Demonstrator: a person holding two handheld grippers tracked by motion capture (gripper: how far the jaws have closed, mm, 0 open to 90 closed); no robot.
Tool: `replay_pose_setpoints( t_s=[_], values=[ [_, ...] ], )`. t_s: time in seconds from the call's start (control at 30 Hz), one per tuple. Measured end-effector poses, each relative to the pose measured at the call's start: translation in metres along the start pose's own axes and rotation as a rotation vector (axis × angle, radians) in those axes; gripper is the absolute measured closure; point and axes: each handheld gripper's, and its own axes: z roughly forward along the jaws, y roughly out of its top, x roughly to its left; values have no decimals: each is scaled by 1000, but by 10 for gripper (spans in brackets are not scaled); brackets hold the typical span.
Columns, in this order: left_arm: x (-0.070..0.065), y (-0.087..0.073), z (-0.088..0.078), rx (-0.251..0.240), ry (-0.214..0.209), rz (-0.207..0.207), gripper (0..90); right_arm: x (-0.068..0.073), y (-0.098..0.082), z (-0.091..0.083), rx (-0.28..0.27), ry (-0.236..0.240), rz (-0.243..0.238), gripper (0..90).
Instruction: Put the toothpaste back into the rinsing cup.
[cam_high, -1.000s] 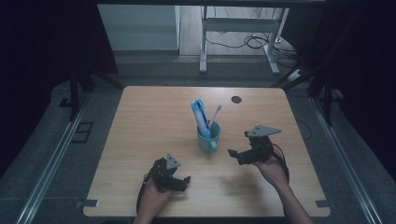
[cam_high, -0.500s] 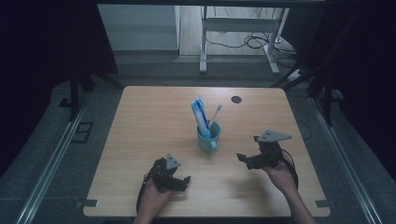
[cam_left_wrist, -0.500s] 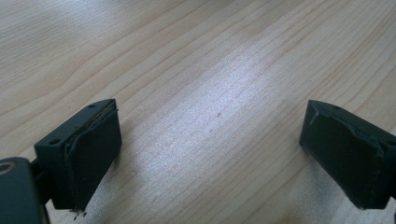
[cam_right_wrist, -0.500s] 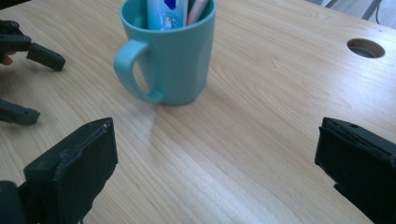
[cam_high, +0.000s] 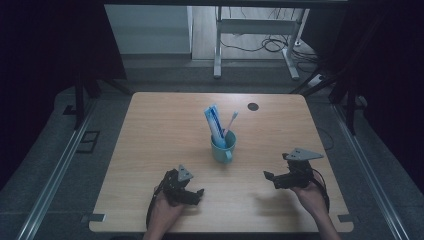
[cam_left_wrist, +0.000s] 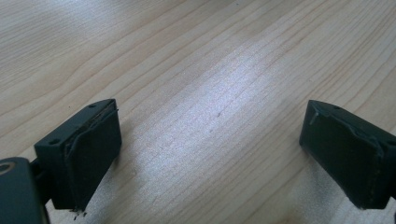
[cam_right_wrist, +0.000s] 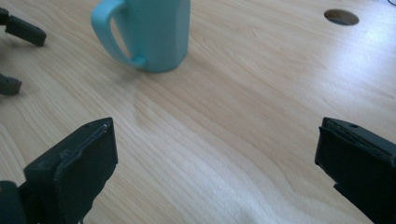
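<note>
Near the middle of the desk (cam_high: 150, 130) stands a teal mug (cam_high: 222, 147), upright, with a blue-and-white tube (cam_high: 214, 122) and a toothbrush (cam_high: 231, 121) leaning out of its mouth toward the far side. The mug's handle points toward the person's edge, a little to the right in the high view. Both grippers sit well apart from it, close to the near edge: the left gripper (cam_high: 192, 192) rests low on the wood with its jaws spread wide over bare grain, and the right gripper (cam_high: 271, 176) hovers to the right of the mug, jaws likewise wide apart and holding nothing. From the right gripper view the mug (cam_right_wrist: 154, 32) looks smooth and glossy, most likely ceramic or hard plastic, so it should feel stiff, somewhat heavy for its size and slippery under rubber pads. A pinch across the rim wall, or through the handle loop (cam_right_wrist: 112, 35), seems the surest hold. The tube looks soft and light, best taken near its stiffer top end; the toothbrush is thin and rigid, easy to lift by the stem, though either could tip the mug if dragged sideways.
</note>
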Motion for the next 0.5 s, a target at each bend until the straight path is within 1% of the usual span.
replay_pose_setpoints(
  t_s=[0.17, 0.5],
  values=[
    [0, 0, 0, 0, 0, 0, 57, -1, -13, -1, 17, -4, 13, 0],
    [0, 0, 0, -2, 0, -3, 57, 3, -39, 6, 70, -19, 9, 0]
  ],
)
